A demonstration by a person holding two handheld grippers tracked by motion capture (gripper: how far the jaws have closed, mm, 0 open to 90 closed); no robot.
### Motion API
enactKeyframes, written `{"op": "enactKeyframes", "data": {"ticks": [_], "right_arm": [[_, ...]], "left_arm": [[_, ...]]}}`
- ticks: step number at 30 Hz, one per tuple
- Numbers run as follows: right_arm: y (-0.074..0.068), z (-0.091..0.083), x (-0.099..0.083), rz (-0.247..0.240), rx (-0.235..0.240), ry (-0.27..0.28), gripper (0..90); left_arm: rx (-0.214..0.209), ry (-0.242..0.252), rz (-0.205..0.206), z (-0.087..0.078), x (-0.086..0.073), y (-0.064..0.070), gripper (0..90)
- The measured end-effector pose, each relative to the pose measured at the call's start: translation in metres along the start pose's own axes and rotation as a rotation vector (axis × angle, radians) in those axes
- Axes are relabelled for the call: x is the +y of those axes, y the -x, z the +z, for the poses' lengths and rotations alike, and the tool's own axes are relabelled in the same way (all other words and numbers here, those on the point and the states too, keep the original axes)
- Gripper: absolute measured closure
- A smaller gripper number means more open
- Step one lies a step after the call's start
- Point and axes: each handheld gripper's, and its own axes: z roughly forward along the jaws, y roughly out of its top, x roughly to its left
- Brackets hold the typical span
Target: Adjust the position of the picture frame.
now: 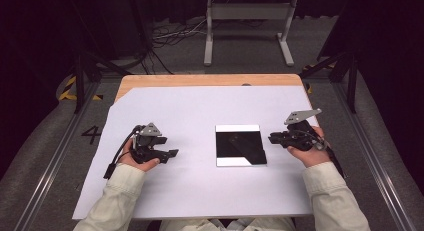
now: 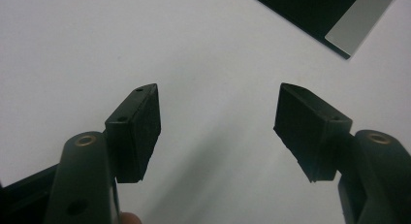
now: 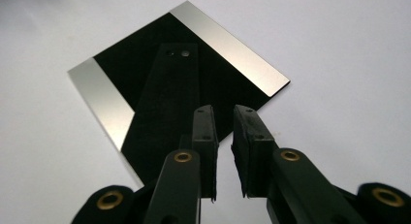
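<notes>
A shiny black square plate point(image 1: 240, 145) lies flat on the table point(image 1: 200, 101). At its 9 o'clock the left gripper point(image 1: 173, 153) is spread wide; at 3 o'clock the right gripper point(image 1: 270, 137) is almost pressed together, holding nothing

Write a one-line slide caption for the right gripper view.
Right tool, jaws nearly closed and empty, aimed at a black mirror-like square plate lying flat on white paper.

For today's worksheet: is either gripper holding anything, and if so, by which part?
Nothing is held. The left gripper is open over bare paper; the right gripper, jaws nearly closed with nothing between, points at the black panel.
</notes>
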Motion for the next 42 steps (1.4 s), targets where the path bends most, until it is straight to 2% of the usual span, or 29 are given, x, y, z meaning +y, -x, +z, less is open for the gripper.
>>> {"op": "enactKeyframes", "data": {"ticks": [4,10,25,32,42], "right_arm": [[-0.003,-0.011,-0.002,-0.011,0.017,0.006,79.2],[-0.007,-0.014,-0.005,-0.034,0.047,-0.031,77.1],[-0.017,-0.006,-0.014,-0.061,0.082,-0.109,70.7],[-0.02,0.002,-0.018,-0.085,0.117,-0.178,68.6],[-0.019,0.008,-0.024,-0.08,0.113,-0.232,67.2]], "left_arm": [[0.0,-0.003,0.009,0.0,0.001,0.001,33.7],[-0.003,-0.005,0.003,0.001,0.003,-0.001,33.8],[-0.006,0.001,-0.014,0.003,0.004,-0.004,33.8],[-0.006,0.001,-0.01,0.003,0.004,-0.002,33.8],[-0.008,-0.005,-0.011,0.006,0.005,-0.003,33.8]]}}
